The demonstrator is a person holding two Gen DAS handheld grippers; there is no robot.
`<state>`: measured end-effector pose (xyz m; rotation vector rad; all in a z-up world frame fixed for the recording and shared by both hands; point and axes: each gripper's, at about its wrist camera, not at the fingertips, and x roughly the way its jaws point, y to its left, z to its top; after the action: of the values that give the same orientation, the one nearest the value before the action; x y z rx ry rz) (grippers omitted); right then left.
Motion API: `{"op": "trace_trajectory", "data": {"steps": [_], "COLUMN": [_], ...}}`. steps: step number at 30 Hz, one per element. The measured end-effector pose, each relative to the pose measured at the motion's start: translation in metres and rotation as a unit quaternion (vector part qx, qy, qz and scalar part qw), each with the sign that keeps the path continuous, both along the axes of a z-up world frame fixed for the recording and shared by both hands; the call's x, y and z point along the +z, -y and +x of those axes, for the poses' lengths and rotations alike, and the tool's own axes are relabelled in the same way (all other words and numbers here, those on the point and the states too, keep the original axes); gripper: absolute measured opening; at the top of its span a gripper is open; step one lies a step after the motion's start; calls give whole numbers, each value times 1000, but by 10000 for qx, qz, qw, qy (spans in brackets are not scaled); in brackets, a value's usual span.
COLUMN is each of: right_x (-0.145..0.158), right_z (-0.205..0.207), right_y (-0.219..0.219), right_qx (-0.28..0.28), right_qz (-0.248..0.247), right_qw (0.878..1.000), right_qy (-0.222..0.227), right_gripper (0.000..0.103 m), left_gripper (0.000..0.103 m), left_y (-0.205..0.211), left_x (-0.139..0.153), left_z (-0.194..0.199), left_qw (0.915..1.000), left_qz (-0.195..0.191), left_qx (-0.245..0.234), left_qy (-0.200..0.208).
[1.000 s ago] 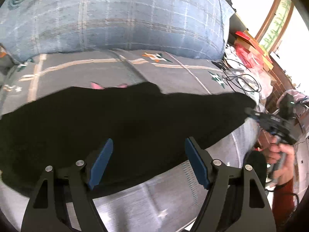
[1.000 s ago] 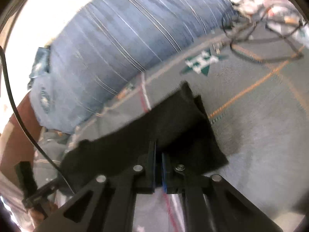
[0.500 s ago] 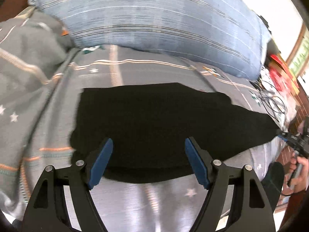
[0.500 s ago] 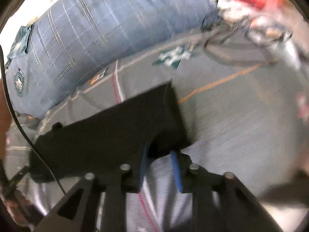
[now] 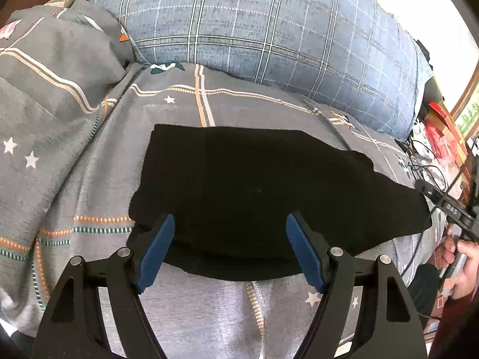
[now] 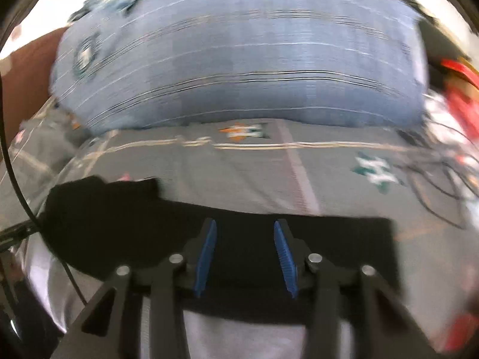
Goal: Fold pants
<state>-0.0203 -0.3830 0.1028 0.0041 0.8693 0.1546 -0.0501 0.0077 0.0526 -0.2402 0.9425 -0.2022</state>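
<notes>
Black pants (image 5: 254, 191) lie flat, folded lengthwise, across a grey patterned bedsheet (image 5: 89, 179). My left gripper (image 5: 230, 224) is open and empty, its blue pads over the near edge of the pants at their wider left end. My right gripper (image 6: 244, 230) is open and empty above the near edge of the pants (image 6: 239, 233) in the blurred right wrist view. The right gripper also shows at the far right of the left wrist view (image 5: 443, 203), by the narrow end of the pants.
A large blue plaid pillow (image 5: 269, 30) lies behind the pants. A bunched grey duvet (image 5: 45, 59) sits at the left. Black cables (image 5: 428, 173) and red boxes (image 5: 443, 125) clutter the right side. The bed's near edge is just below the grippers.
My right gripper was shut on the pants' end, then opened and let go, and swung to face the pillow. My left gripper stayed open and shifted left along the pants.
</notes>
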Motion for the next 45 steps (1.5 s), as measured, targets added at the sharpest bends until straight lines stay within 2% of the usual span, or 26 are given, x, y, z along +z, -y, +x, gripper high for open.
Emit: {"op": "trace_trajectory", "data": {"steps": [5,11,12,15,18,20,21,22,23,26,29,30,32,35,37,40,45], "right_x": [-9,-13,-13,-13,-17,-27,-37,-42,-45,-39,-41,-45,-56,-46,-35,-21,-17], "right_z": [18,41,47,59,72,82,89,92,92,86,88,91,92,87,82,68,45], "right_y": [-58,-108,-116,-145,-177,-195,-206,-211,-214,-216,-211,-212,-216,-215,-203,-176,-135], "right_qx": [608,1149,1319,1837,2329,2497,2593,2665,2691,2742,2712,2681,2692,2728,2649,2369,2031], "right_qz": [-95,142,214,241,103,-7,-104,-152,-142,-82,289,264,102,55,237,512,513], "right_qw": [9981,9933,9910,9826,9724,9683,9655,9630,9621,9613,9616,9624,9621,9616,9637,9702,9778], "right_qy": [-60,-30,-18,104,123,-20,-226,-371,-413,-251,-313,-355,-418,-282,-235,-81,-10], "right_gripper": [43,43,44,60,61,61,56,22,8,7,7,7,8,16,32,43,47], "left_gripper": [77,77,77,77,77,77,77,77,77,77,77,77,77,77,77,77,77], "left_y": [2,-3,-5,-9,-10,-10,-10,-11,-12,-16,-18,-17,-14,-15,-14,-13,-4], "left_x": [-4,-8,-8,-9,-14,-17,-18,-17,-16,-16,-21,-21,-20,-15,-10,0,12], "left_z": [0,-1,-1,-3,-1,0,-1,-1,-2,-4,-4,-4,-5,-6,-7,-9,-12], "left_qw": [10000,9999,9999,9998,9997,9996,9996,9996,9996,9995,9991,9991,9992,9993,9993,9991,9988], "left_qz": [8,-8,-40,-122,-108,-122,-122,-118,-120,-160,-211,-197,-100,-100,-82,3,122], "left_qx": [9,101,118,179,208,208,202,197,197,252,340,353,348,338,343,420,400], "left_qy": [-31,-49,-44,-20,-109,-159,-164,-157,-151,-140,-154,-126,-140,-148,-107,26,247]}}
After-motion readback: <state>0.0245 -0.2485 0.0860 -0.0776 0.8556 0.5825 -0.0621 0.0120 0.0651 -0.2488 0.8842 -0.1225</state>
